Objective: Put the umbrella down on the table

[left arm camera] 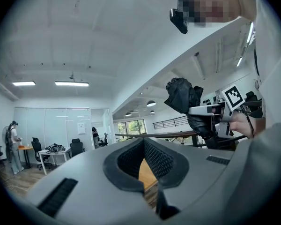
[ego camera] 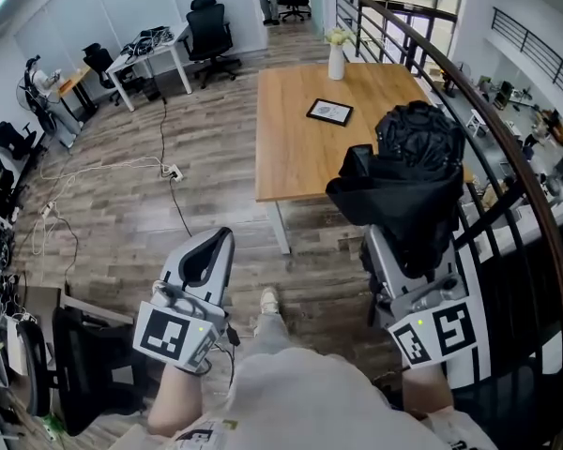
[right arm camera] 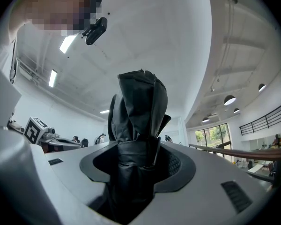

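A folded black umbrella (ego camera: 413,176) stands upright in my right gripper (ego camera: 403,251), whose jaws are shut on its lower part. In the right gripper view the umbrella (right arm camera: 138,107) fills the space between the pads of the right gripper (right arm camera: 136,163). The left gripper view shows the umbrella (left arm camera: 182,97) and the right gripper (left arm camera: 203,111) off to the right. My left gripper (ego camera: 220,242) is held low at the left, tips together, with nothing in it (left arm camera: 143,146). The wooden table (ego camera: 300,148) lies ahead, beyond both grippers.
On the table lie a dark framed tablet (ego camera: 329,112) and a white vase with flowers (ego camera: 336,59). A curved railing (ego camera: 507,157) runs along the right. Office chairs (ego camera: 211,26), a white desk (ego camera: 150,54) and floor cables (ego camera: 159,167) are at the left.
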A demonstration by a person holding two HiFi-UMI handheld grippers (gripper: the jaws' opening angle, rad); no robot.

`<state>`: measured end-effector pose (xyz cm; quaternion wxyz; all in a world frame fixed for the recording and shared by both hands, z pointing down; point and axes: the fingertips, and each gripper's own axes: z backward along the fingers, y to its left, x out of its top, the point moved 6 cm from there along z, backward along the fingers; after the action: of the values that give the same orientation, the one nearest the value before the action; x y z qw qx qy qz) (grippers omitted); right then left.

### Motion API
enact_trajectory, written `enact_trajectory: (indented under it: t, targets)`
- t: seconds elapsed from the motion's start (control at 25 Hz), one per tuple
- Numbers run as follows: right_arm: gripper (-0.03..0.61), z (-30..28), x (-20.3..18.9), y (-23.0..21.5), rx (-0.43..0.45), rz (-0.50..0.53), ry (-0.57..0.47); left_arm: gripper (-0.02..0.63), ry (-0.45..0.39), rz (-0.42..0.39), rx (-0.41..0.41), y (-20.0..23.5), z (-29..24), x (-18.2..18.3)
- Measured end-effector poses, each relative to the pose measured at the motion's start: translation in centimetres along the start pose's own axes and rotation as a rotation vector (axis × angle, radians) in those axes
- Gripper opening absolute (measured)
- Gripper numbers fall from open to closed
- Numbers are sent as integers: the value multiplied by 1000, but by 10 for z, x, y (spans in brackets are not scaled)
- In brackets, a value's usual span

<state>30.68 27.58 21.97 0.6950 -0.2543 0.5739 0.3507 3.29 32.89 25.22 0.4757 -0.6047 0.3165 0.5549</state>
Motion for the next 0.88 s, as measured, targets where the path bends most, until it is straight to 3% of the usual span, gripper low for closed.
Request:
enact_trajectory:
  t: [0.56,0.88]
  targets:
    - [242,-49,-36,-16,-8,8,27,17,-9,-3,-25,30,-43,-31]
    - [242,-144,-76,-26,7,-18,90,17,17,23,-19,104,-94,-65]
